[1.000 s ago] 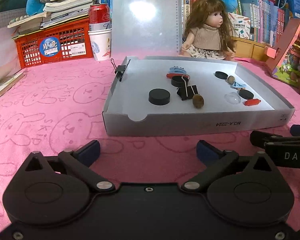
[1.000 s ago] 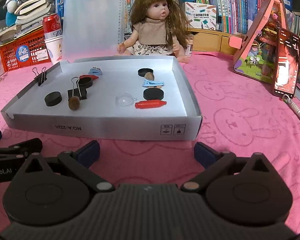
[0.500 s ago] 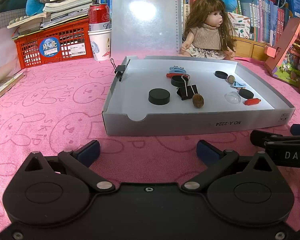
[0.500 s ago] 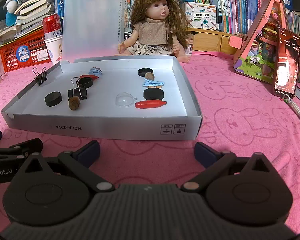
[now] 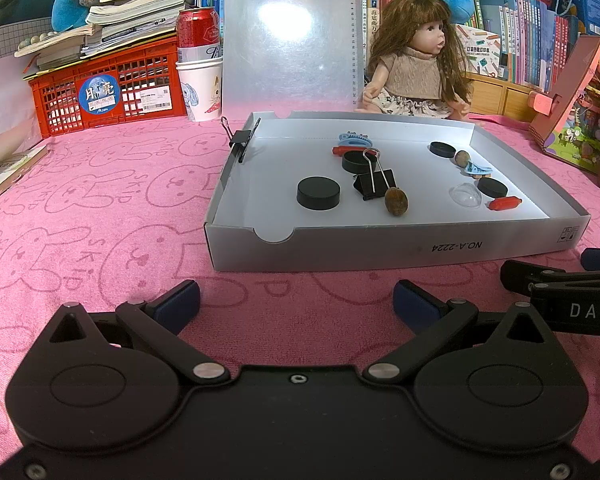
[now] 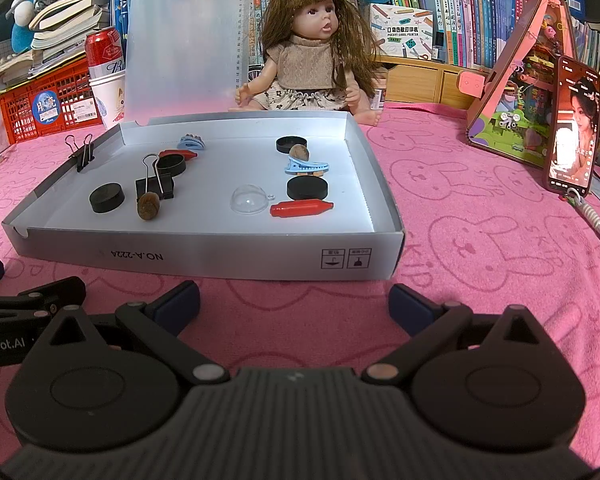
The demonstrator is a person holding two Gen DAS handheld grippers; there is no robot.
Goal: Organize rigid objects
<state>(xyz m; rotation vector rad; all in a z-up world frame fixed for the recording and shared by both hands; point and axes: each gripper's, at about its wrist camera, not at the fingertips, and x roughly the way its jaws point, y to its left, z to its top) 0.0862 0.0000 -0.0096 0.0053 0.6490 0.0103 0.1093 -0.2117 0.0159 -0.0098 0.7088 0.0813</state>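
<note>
Red capsule (image 6: 301, 209) lies lengthwise left-right in grey tray (image 6: 204, 246); both tongs (image 5: 296, 300) (image 6: 294, 300) gape empty.

The right gripper (image 5: 580, 280) is running off the left wrist view's right edge, so its jaws cannot be judged there. The left gripper (image 6: 4, 292) is getting cropped likewise in the right wrist view. A blue clip (image 6: 307, 166) is covering part of something beneath it. The doll (image 6: 316, 56) is hiding books behind.
</note>
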